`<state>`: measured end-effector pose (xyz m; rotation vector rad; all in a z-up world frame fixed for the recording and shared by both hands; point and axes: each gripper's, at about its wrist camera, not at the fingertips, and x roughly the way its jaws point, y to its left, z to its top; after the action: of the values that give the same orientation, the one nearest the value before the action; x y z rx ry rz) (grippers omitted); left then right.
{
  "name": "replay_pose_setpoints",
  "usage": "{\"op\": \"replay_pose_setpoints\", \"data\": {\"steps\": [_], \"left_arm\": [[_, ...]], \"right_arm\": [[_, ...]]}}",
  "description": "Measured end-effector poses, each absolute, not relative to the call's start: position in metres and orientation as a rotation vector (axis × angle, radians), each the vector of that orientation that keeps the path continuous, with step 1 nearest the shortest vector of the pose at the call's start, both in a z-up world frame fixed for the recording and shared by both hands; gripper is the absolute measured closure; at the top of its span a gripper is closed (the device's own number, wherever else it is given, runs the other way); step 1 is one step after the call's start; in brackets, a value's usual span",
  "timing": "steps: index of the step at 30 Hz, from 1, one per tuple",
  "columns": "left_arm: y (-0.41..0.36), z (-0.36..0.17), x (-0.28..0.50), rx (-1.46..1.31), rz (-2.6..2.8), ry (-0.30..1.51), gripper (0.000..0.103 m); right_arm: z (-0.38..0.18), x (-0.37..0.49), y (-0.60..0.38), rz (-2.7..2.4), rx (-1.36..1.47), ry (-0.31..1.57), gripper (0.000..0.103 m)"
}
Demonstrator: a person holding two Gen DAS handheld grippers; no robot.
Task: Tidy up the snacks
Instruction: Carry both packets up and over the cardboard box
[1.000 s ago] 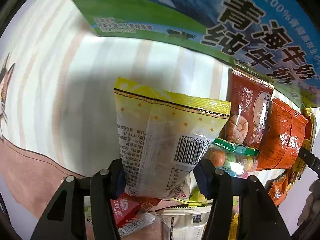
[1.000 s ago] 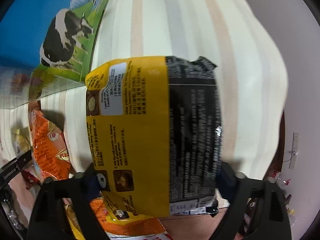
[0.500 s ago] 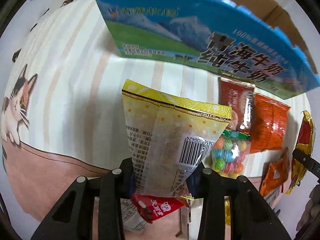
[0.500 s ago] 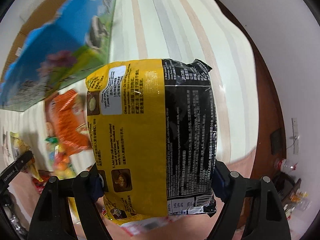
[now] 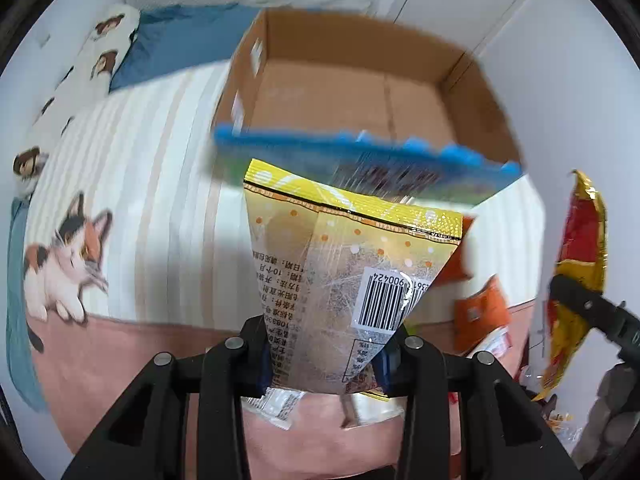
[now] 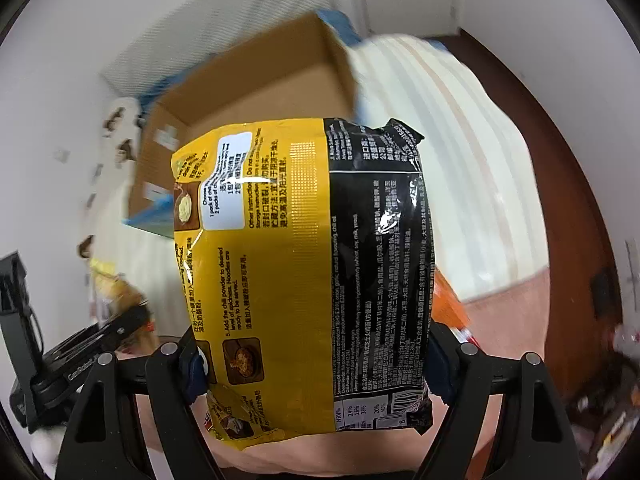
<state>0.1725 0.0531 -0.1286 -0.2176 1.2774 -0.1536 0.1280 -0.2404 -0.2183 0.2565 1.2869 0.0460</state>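
My left gripper (image 5: 324, 354) is shut on a small yellow-topped clear snack bag (image 5: 344, 272) and holds it up in front of the open cardboard box (image 5: 360, 92). My right gripper (image 6: 314, 364) is shut on a large yellow and black noodle packet (image 6: 304, 272), held up with the same box (image 6: 256, 92) behind it. The box has a blue printed front wall and looks empty inside. The right gripper and its packet (image 5: 576, 264) show at the right edge of the left wrist view. Orange snack packets (image 5: 480, 312) lie on the bed below.
The box stands on a striped bedspread (image 5: 132, 184) with a cat print (image 5: 64, 256). A blue pillow (image 5: 180, 44) lies behind it. More loose packets (image 5: 276, 404) lie under my left gripper. A dark wooden floor (image 6: 576, 208) runs along the bed's right side.
Both grippers have risen and tilted up with their packets. The box's open inside has come into view, and the snacks on the bed have dropped lower in the views.
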Motion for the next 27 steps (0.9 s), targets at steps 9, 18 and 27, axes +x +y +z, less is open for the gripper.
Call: {"op": "replay_pose_setpoints", "data": {"steps": [9,18,27], "left_arm": [[0.035,-0.066,0.257,-0.174,-0.159,1.173,0.068],[0.029,-0.11,0.398,-0.203,-0.13,1.302,0.068],[0.028,-0.198,0.476,-0.248,-0.133,1.498,0.068]], "right_arm": [[-0.164,0.189,-0.222,0.153,0.239,1.208,0.018],[-0.19,0.302,-0.208,0.138,0.139,1.256,0.018],[-0.269,0.416,-0.193,0.112,0.089,1.418,0.018]]}}
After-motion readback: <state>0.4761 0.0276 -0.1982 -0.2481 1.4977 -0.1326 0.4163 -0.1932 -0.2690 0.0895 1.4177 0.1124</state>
